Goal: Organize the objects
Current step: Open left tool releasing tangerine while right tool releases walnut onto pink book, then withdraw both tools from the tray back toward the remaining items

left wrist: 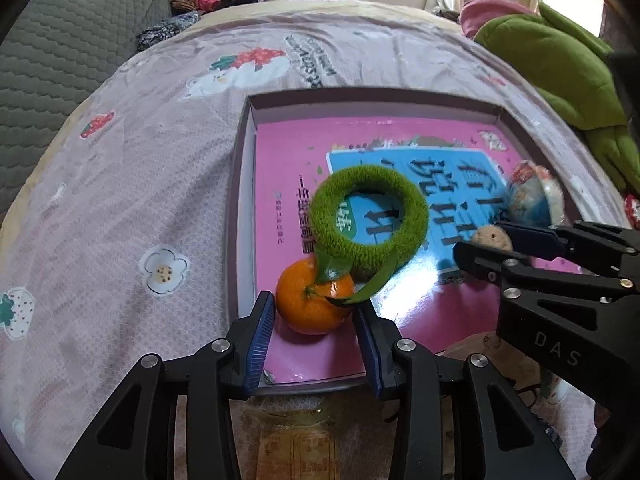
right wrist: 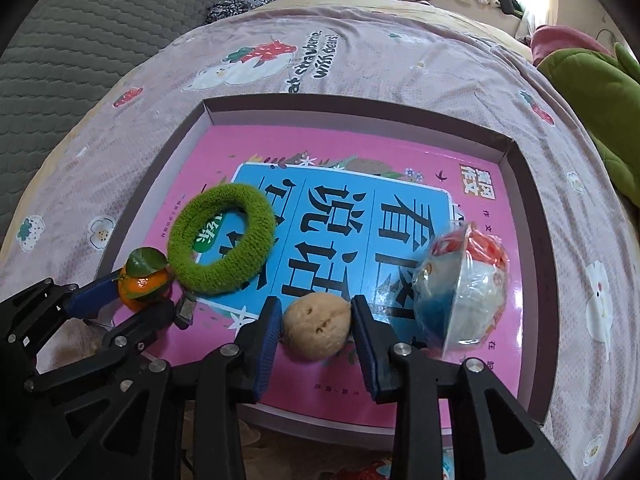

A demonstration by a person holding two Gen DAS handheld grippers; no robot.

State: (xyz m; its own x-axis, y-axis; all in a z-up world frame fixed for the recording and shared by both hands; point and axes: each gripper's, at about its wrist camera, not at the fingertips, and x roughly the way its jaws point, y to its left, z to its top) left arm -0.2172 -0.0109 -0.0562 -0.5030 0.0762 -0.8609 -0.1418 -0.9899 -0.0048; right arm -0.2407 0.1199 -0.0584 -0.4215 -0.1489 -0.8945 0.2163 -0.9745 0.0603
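Note:
A shallow cardboard tray (left wrist: 240, 208) lies on the bed with a pink and blue book (right wrist: 224, 152) flat inside it. On the book rest a small orange (left wrist: 308, 308) with green leaves, a fuzzy green ring (left wrist: 412, 216), a tan walnut-like ball (right wrist: 316, 328) and a plastic-wrapped red, white and blue ball (right wrist: 464, 292). My left gripper (left wrist: 314, 312) straddles the orange at the tray's near left corner, its pads close beside the fruit without pressing. My right gripper (right wrist: 316, 320) flanks the tan ball the same way, open. The ring leans on the orange's leaves.
The tray sits on a pink sheet (left wrist: 140, 184) printed with strawberries and bears. A green plush toy (left wrist: 552, 64) lies at the right, a grey quilted cushion (left wrist: 60, 60) at the left, heaped clothes at the back. A yellowish packet (left wrist: 296, 440) lies under my left gripper.

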